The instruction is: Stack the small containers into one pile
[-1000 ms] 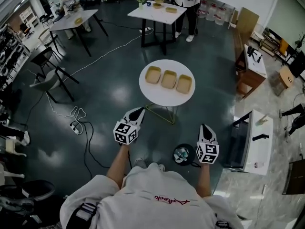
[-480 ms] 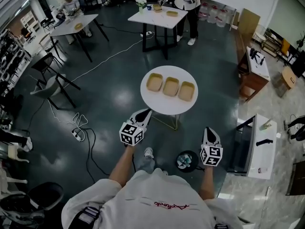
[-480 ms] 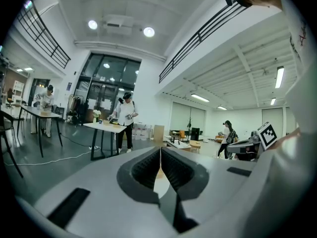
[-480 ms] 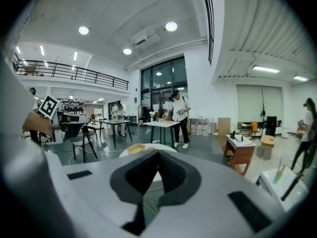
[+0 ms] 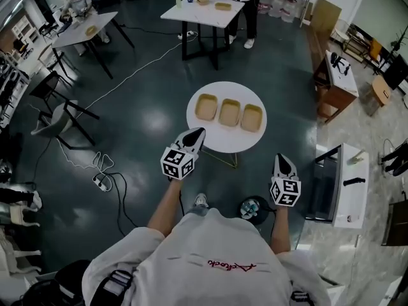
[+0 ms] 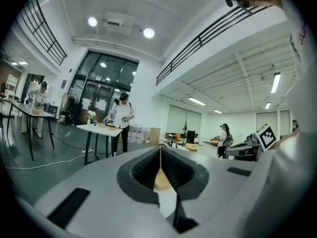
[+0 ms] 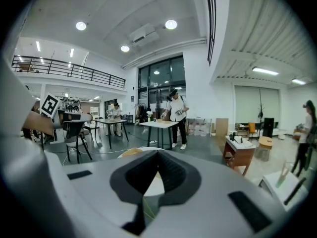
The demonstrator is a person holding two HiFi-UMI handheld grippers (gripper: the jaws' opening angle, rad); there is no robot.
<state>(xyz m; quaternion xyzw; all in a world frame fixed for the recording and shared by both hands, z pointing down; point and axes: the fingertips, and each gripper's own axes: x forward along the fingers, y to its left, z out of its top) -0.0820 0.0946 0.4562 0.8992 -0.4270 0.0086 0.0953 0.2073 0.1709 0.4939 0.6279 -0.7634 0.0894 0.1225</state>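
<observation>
Nearer round white surface (image 5: 223,139) than second ago: left gripper (image 5: 199,132) and right gripper (image 5: 282,159), jaws of both closed, empty. Approach step; nothing stacked yet. Three shallow tan rectangular containers (image 5: 229,112) lie in row on surface. Next, I judge: open jaws, reach end container's rim.

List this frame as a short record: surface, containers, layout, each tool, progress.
surface: round white table
containers: three, tan, shallow: left, middle, right
layout: side by side in one row, none stacked
left tool: shut, empty, at the table's near edge in the head view
right tool: shut, empty, short of the table
progress: no container picked up yet
</observation>
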